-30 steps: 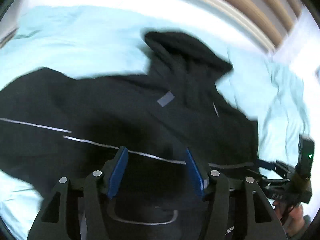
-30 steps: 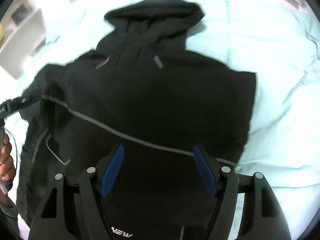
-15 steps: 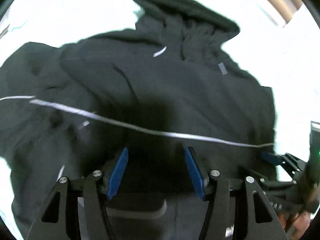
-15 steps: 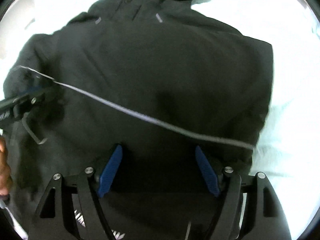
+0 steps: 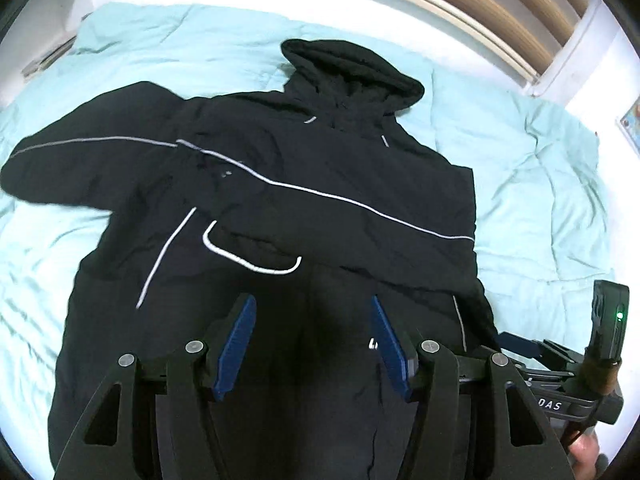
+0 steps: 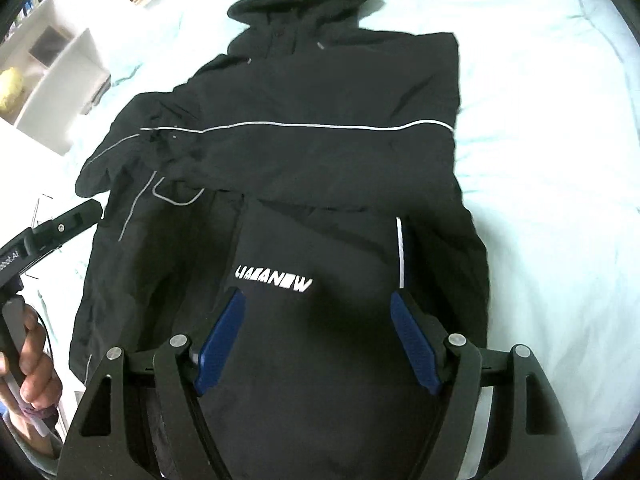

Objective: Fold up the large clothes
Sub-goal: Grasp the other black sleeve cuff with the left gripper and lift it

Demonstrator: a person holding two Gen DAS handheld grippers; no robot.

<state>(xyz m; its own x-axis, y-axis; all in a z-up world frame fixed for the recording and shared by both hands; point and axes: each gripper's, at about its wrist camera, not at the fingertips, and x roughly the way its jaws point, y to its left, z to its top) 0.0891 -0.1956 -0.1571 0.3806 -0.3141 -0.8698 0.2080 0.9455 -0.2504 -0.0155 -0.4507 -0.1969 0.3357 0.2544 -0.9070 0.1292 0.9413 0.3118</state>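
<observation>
Right, here is the black hooded jacket point(image 5: 320, 184), spread on the pale blue bed point(image 5: 540, 184), hood point(image 5: 352, 68) at the far end and hem nearest the person. Its long axis runs straight away from both tools. One sleeve point(image 6: 320, 140) lies folded across the chest, its white piping drawing a line from side to side. The other sleeve point(image 5: 80, 160) sticks out to the left, unfolded, and that looks like the job in hand.

The left tongs point(image 5: 312, 344) hover over the lower front of the jacket, blue pads wide apart, nothing between them. The right tongs point(image 6: 316, 340) are just the same, parted and empty, poised above the white lettering point(image 6: 272, 276) near the hem.

Now the relation that matters: the loose sleeve lies forward and to the left, off the jacket's left shoulder. In the right wrist view the left tool sits at the jacket's left edge, just below that sleeve's cuff point(image 6: 92, 176), so the left hand looks the nearer one by a good margin. The right tongs sit over the middle, well apart from it. My guess is the left one goes for the cuff and carries it across the body.
</observation>
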